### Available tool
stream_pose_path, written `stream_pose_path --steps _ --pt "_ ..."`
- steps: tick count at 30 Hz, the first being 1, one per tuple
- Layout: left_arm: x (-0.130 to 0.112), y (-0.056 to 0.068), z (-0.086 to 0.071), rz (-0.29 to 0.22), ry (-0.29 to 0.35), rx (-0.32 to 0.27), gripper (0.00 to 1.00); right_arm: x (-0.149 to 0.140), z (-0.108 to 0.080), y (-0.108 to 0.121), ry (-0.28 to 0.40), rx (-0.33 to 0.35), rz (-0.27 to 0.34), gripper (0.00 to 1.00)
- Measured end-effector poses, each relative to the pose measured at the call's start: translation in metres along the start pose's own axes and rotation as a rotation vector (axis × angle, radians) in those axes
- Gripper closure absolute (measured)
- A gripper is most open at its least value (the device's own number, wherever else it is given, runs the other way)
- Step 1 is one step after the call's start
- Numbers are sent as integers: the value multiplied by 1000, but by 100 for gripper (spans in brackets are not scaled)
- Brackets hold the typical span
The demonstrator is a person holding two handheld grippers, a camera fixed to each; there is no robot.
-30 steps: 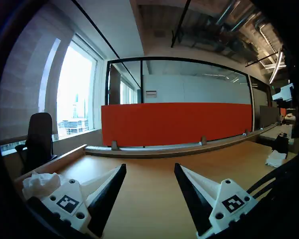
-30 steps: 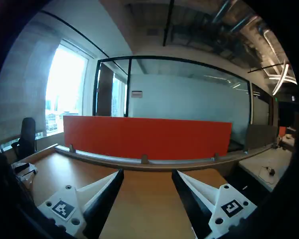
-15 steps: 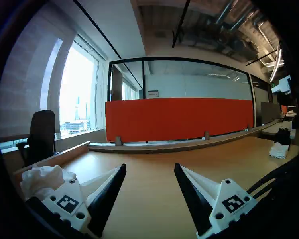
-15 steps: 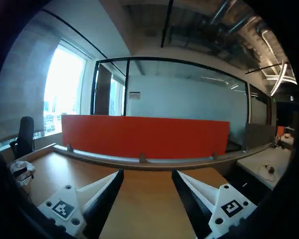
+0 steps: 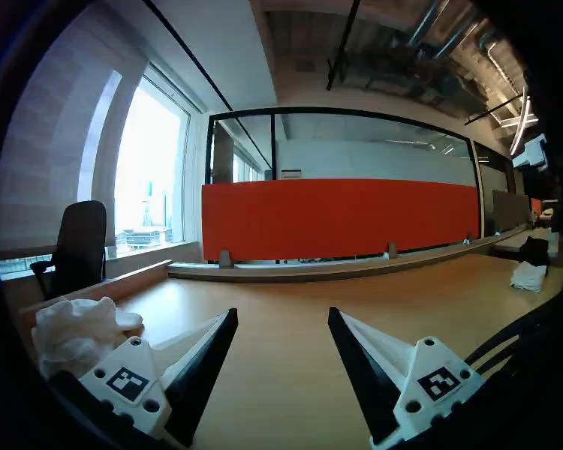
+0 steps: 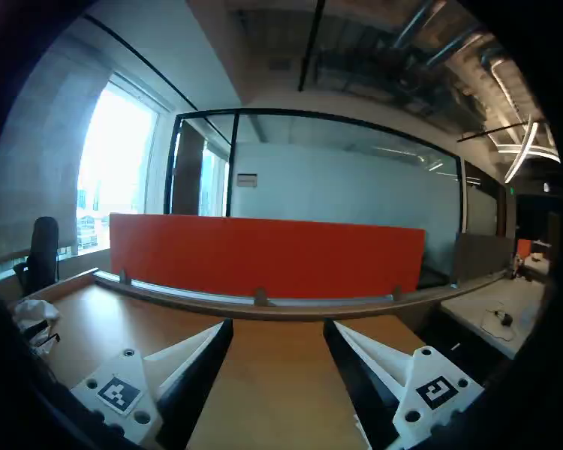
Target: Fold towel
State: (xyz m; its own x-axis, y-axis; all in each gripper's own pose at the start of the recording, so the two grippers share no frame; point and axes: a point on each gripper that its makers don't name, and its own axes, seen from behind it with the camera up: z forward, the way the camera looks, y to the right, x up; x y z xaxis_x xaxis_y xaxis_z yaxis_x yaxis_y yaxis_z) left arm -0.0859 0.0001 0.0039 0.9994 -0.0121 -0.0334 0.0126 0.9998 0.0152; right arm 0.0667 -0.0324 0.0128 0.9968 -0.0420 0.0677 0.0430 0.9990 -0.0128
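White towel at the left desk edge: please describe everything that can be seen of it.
The white towel is soft cloth, crumpled into a loose heap, not folded. It lies on the wooden desk near its left edge. The open left claw partly hides its lower side without gripping it.

Your left gripper (image 5: pixel 281 311): white wedge fingers (image 5: pixel 185 345), black inner faces.
Your right gripper (image 6: pixel 278 324): same white, same black.
Markers (image 5: pixel 127 383): black-and-white squares on white finger bases.
Screws (image 5: pixel 136 342): dark holes around each marker.
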Motion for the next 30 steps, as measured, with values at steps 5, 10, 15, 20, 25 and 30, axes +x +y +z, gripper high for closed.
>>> stream_pose_path --steps 5,10,15,20,25,30 --pt "-6 -3 -2 -4 -3 6 11 -7 1 -1 -6 -2 -8 7" --pt "-9 -7 -4 -25 -7 12 11 -8 1 -5 -7 2 -9 7" --pt "-10 -8 -4 -27 -10 14 11 -4 1 -7 -4 3 -17 7" --pt "-11 -7 -3 -26 -11 14 11 -2 1 -6 2 2 -16 7" --pt "-11 -7 -3 -26 -12 14 11 0 -1 -3 17 1 -5 7" --pt "-11 -8 -2 -26 -13 14 5 -2 -3 5 37 -7 1 7"
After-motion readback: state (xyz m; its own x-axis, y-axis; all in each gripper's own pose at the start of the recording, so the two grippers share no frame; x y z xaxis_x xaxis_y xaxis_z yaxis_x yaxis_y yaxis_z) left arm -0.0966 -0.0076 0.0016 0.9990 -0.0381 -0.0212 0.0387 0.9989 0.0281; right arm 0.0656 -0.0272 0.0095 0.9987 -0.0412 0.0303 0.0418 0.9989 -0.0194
